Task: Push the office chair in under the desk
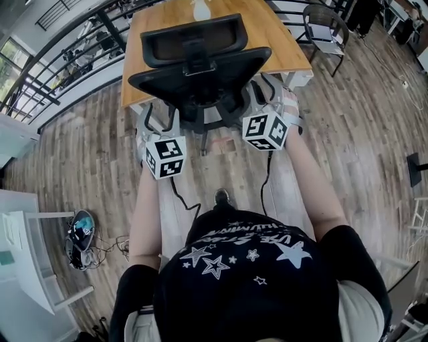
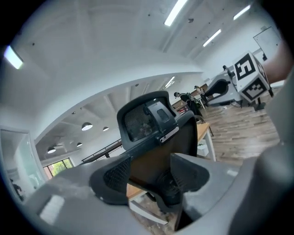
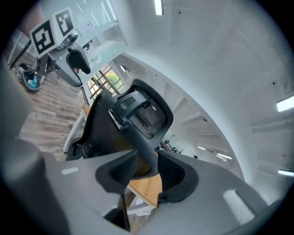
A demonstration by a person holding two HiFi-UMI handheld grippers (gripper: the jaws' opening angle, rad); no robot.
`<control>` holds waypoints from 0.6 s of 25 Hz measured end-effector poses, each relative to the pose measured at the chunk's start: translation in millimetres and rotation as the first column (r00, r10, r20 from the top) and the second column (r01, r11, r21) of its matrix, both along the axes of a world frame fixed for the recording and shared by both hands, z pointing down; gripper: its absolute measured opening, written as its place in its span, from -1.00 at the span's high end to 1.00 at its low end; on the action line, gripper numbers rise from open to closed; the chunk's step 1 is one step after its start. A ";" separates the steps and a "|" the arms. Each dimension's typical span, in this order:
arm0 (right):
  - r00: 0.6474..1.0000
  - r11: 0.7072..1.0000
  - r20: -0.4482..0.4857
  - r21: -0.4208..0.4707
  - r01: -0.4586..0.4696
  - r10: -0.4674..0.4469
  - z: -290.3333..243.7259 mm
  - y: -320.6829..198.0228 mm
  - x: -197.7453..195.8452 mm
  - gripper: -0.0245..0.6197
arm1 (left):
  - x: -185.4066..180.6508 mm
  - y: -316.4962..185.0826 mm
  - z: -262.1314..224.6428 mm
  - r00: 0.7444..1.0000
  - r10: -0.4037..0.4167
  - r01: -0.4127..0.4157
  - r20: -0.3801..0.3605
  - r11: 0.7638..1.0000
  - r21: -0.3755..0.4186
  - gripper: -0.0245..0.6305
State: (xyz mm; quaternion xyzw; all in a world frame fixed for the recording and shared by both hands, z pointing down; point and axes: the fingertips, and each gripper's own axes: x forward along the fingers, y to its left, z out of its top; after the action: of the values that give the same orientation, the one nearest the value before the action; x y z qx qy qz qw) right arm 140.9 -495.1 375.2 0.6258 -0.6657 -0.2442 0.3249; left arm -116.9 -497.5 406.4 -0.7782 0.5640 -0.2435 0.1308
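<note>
Office chair (image 1: 200, 63) at 12 o'clock, seat partly under the desk (image 1: 287, 47), with neither gripper clamped on it.
Left gripper (image 2: 147, 176) jaws gape wide and empty. Right gripper (image 3: 148, 172) jaws stand narrower, the backrest edge showing in the gap, unpressed. Uneven pushing could swivel the chair askew, and loose jaws might skid off its curved back.

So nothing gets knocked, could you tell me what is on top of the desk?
One small white item sits at the desk's far end. The chair covers the near middle, so that part cannot be checked.
</note>
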 end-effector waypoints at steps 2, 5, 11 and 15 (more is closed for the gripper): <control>1.000 1.000 0.008 0.007 0.007 -0.007 -1.7 17.5 3.3 0.50 | 10.5 17.3 -4.1 0.999 0.011 -0.011 -0.038 1.000 -0.001 0.08; 1.000 1.000 0.024 0.009 0.012 -0.012 -1.5 41.0 8.1 0.60 | 20.8 41.2 -6.3 0.997 0.013 -0.014 -0.075 1.000 -0.005 0.14; 0.996 1.000 0.091 0.018 -0.007 0.005 -2.6 85.1 21.6 0.91 | 30.8 87.1 1.3 0.994 -0.010 0.005 -0.105 0.999 -0.044 0.38; 0.990 1.000 0.141 -0.022 -0.002 0.005 8.2 114.9 29.7 0.91 | 35.1 119.1 7.4 0.993 -0.021 0.013 -0.113 0.998 -0.069 0.39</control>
State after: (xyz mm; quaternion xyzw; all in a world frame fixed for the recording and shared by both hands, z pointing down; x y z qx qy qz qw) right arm 170.5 -380.2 383.4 0.6391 -0.6886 -0.1915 0.2843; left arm -81.8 -378.4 413.8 -0.7899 0.5685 -0.2191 0.0699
